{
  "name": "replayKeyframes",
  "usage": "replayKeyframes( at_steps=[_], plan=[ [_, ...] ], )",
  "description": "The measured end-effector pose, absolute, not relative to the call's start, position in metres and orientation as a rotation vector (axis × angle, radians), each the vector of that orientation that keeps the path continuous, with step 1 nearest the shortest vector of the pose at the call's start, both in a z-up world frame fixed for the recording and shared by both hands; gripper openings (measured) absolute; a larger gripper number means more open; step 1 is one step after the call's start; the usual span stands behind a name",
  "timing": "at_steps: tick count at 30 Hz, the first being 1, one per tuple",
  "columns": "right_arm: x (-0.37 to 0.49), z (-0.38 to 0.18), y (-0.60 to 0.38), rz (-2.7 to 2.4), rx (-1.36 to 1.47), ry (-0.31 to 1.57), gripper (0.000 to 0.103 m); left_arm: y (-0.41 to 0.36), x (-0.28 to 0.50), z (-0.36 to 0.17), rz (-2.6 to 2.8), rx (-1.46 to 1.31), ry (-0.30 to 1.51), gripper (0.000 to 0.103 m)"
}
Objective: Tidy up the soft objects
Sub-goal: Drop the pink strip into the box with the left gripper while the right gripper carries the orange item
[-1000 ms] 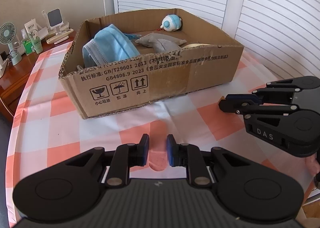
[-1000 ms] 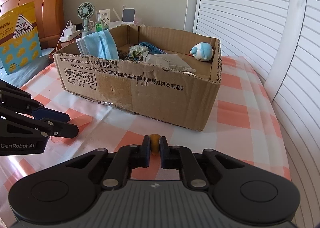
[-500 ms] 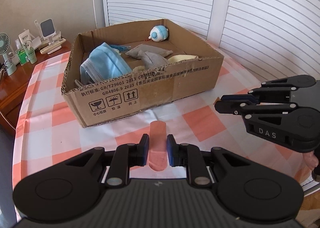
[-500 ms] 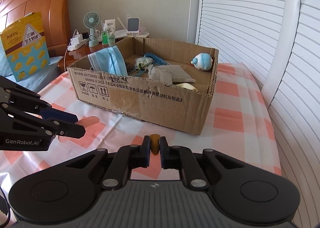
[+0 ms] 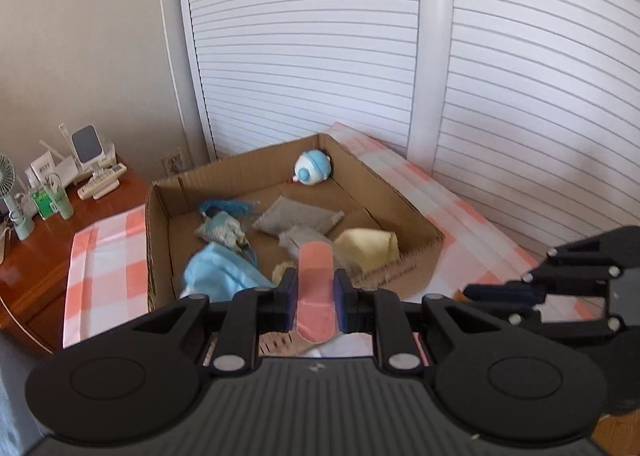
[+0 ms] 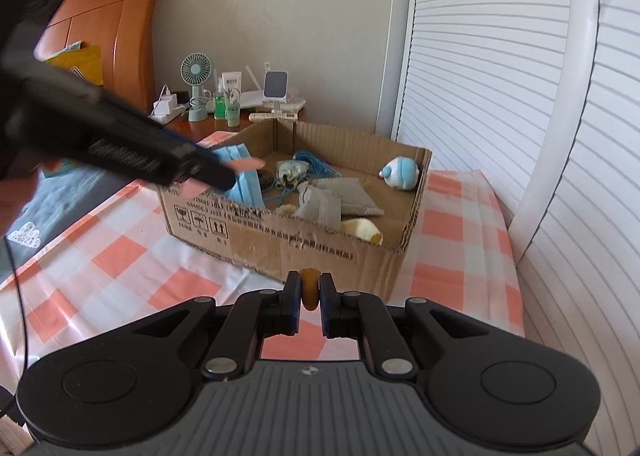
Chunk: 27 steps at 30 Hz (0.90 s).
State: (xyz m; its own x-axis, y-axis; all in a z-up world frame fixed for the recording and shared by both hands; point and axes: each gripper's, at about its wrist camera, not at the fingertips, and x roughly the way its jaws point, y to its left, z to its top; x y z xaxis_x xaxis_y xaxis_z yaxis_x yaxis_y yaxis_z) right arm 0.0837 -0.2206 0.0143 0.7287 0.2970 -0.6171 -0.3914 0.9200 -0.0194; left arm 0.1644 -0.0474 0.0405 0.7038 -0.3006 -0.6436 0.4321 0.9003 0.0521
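My left gripper (image 5: 315,298) is shut on a flat pink strip (image 5: 316,288) and holds it above the near edge of the open cardboard box (image 5: 420,216). The right wrist view shows that gripper (image 6: 216,176) over the box's left corner, with the pink strip (image 6: 248,165) sticking out. My right gripper (image 6: 310,294) is shut on a small orange-brown soft piece (image 6: 310,288), in front of the box (image 6: 320,252). The box holds a blue face mask (image 5: 220,276), grey pouches (image 5: 296,220), a yellow cloth (image 5: 368,248) and a blue-white plush ball (image 5: 314,172).
The box sits on a pink-and-white checked tablecloth (image 6: 120,276). A wooden nightstand (image 5: 40,240) with a small fan (image 6: 196,84), bottles and a phone stand is beyond the box. White louvred doors (image 5: 500,76) run along the right. A wooden headboard (image 6: 112,24) is at the left.
My left gripper has risen with the pink strip and moved over the box, now looking down into it. My right gripper has also lifted a little with its piece.
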Motion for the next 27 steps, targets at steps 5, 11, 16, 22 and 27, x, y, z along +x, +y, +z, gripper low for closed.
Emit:
replayKeyframes(
  at_steps=[5,11,16,22,27],
  plan=[
    [0.088,0.022,-0.220,0.373,-0.169,0.633,0.012,-0.048,0.220,0.041,-0.380,0.164,0.690,0.017],
    [0.097,0.024,-0.217,0.368,-0.173,0.634,0.012,-0.036,0.265,0.026,-0.288,0.107,0.717,0.064],
    [0.109,0.026,-0.218,0.369,-0.164,0.639,0.012,-0.018,0.252,0.032,-0.248,0.085,0.668,0.091],
    [0.136,0.032,-0.216,0.372,-0.146,0.640,0.012,-0.005,0.209,0.047,-0.216,0.104,0.577,0.102],
    [0.178,0.035,-0.212,0.353,-0.134,0.651,0.012,0.002,0.184,0.041,-0.240,0.078,0.597,0.102]
  ],
)
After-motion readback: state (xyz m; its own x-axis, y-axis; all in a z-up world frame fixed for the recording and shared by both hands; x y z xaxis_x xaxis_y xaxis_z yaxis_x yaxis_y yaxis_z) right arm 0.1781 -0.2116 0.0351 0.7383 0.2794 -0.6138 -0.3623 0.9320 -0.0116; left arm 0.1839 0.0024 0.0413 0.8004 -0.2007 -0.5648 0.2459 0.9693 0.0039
